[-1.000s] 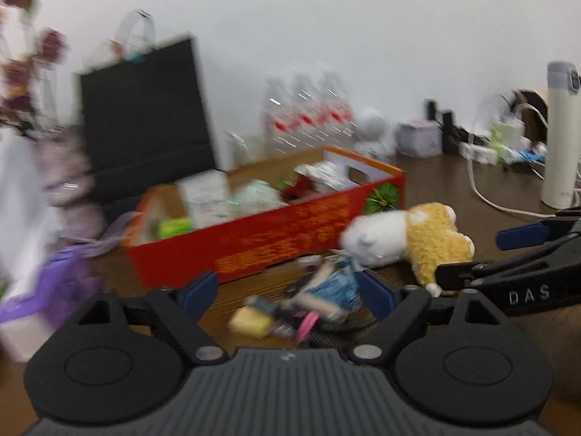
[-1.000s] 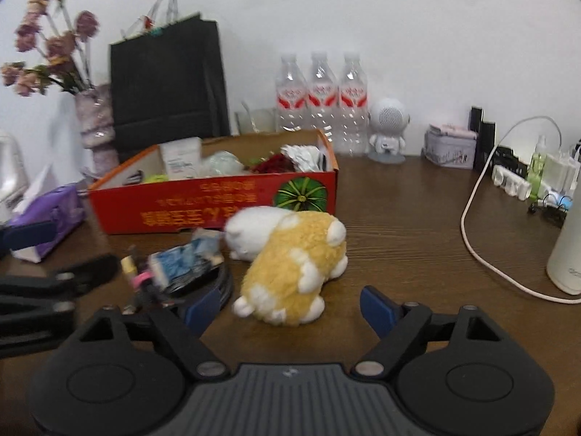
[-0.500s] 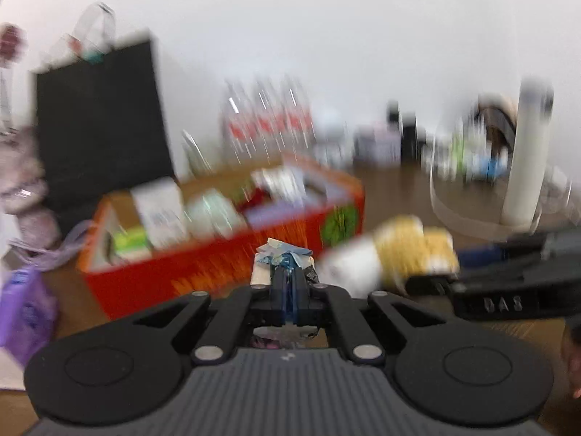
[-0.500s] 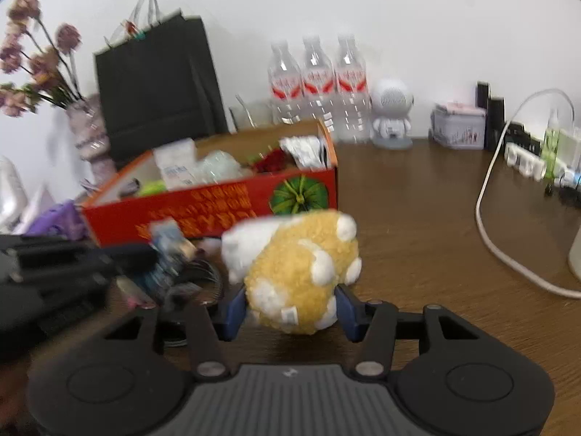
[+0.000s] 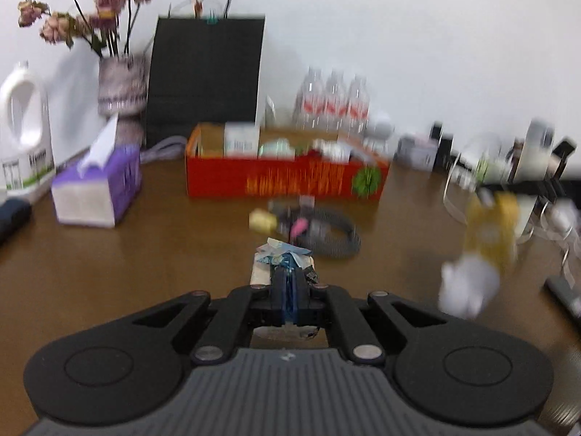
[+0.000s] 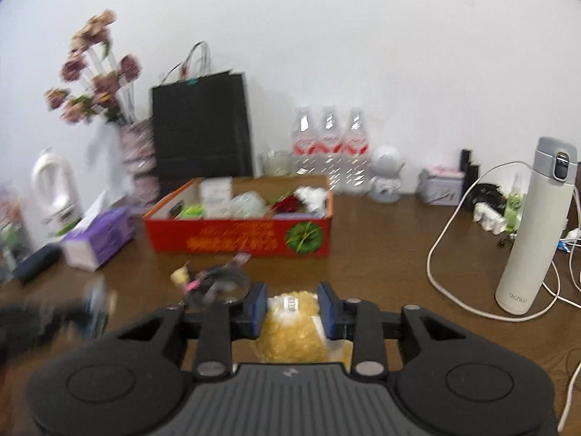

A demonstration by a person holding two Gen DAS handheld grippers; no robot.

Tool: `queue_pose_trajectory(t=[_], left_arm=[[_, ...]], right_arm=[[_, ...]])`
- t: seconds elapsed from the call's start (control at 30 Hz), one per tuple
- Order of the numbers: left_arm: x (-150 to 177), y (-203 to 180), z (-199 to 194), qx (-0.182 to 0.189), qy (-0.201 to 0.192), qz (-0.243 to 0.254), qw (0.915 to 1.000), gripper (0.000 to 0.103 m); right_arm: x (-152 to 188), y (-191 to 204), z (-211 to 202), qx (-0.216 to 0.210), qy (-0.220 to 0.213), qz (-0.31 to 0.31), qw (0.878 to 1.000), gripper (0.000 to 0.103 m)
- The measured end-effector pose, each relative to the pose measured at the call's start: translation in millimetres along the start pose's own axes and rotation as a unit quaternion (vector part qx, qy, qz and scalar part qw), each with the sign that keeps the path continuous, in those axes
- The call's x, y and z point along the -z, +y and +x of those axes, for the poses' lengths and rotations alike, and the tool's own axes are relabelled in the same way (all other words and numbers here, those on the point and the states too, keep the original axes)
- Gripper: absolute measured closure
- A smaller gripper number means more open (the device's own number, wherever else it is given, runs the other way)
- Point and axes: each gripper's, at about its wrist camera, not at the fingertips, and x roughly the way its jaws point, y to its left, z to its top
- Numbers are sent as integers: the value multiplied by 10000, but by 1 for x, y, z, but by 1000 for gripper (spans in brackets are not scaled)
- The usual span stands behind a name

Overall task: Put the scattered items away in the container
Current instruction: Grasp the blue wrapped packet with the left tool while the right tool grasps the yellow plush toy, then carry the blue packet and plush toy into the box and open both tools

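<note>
Two grippers: each one is clamped on something of its own, both lifted clear of the brown table (image 6: 381, 239).
Left gripper (image 5: 289, 283): jaws clenched almost flat on a small blue-and-white packet (image 5: 279, 256); only its crumpled top sticks out past the fingertips, and its print is too blurred to read.
Right gripper (image 6: 292, 309): jaws have just been closing and now squeeze the yellow plush toy (image 6: 290, 338) between the blue pads (image 6: 258, 309); most of the toy is tucked under the gripper body, so only its fuzzy back and a small tag show.
Same toy from the left camera: a smeared yellow-and-white shape (image 5: 479, 254) hanging at the right, with the gripper above it cut off and streaked.
Same packet from the right camera: a blur at the lower left (image 6: 96, 303), hard to make out.
Left on the table: one small heap (image 5: 308, 223) just in front of the box — a pale yellow block, something pink and a dark coiled cable, tangled together; I cannot count the pieces.
Container: one red cardboard box (image 6: 236, 241), open-topped, already holding several items, near the heap.
Behind the box: three water bottles (image 6: 328, 145), one black paper bag (image 6: 201, 127), one vase of dried flowers (image 5: 121, 83).
To the sides: one purple tissue box (image 5: 96, 190), one white jug (image 5: 23, 130), one tall white flask (image 6: 537, 225).
</note>
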Motion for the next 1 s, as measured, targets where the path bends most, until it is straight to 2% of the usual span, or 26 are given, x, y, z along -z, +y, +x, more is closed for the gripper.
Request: queue_pose_trajectory(t=[0.07,0.17,0.2,0.27,0.33,0.4,0.43,0.47,0.5,0.53,0.57,0.6,0.63,0.73,0.8,0.9,1.0], left_arm=[[8,-6,11,-162,150,-13,9998,99],[17,-8,18,-206,262,12,9994,99],[18,-8,19,-226,293,34,9993,98],[19,-8,15,-218,225,143,9994,96],[21,-8,12,-226,187,291,9991,84],[22,-8,15,-201,199,375,9989,50],[23,-8,18,-153,244,407,9988,48],[24,-7,22,-112,349,416,9985,51],[24,-6,27,-105,481,382,9981,64],[24,-5,31,-122,551,348,9978,67],[22,-5,30,-115,541,353,9978,81],[21,-5,30,-75,576,398,9975,86],[22,-5,29,-49,577,435,9974,87],[23,-5,26,-101,525,363,9979,89],[14,-3,23,-160,363,229,9990,89],[-18,3,25,-163,-61,187,9997,89],[-67,11,43,-222,-340,268,9988,88]], right_arm=[[2,2,30,-81,-79,58,9999,70],[9,8,83,-234,574,147,9980,72],[13,9,92,-246,704,170,9971,70],[17,10,91,-236,714,250,9969,61],[16,7,75,-317,693,358,9964,33],[16,3,64,-436,769,340,9955,23],[15,2,63,-484,928,293,9941,23],[16,1,63,-534,1060,266,9926,23],[18,-1,66,-570,1181,256,9910,23],[21,-2,71,-531,1321,245,9895,24],[25,-2,78,-445,1455,228,9881,26],[29,-1,83,-435,1565,239,9864,32],[33,0,87,-502,1707,273,9837,44],[35,17,84,-356,1714,-179,9844,49],[31,18,78,-408,1565,-46,9868,51],[7,12,71,-522,1151,276,9916,51],[-37,6,76,-670,770,444,9938,50]])
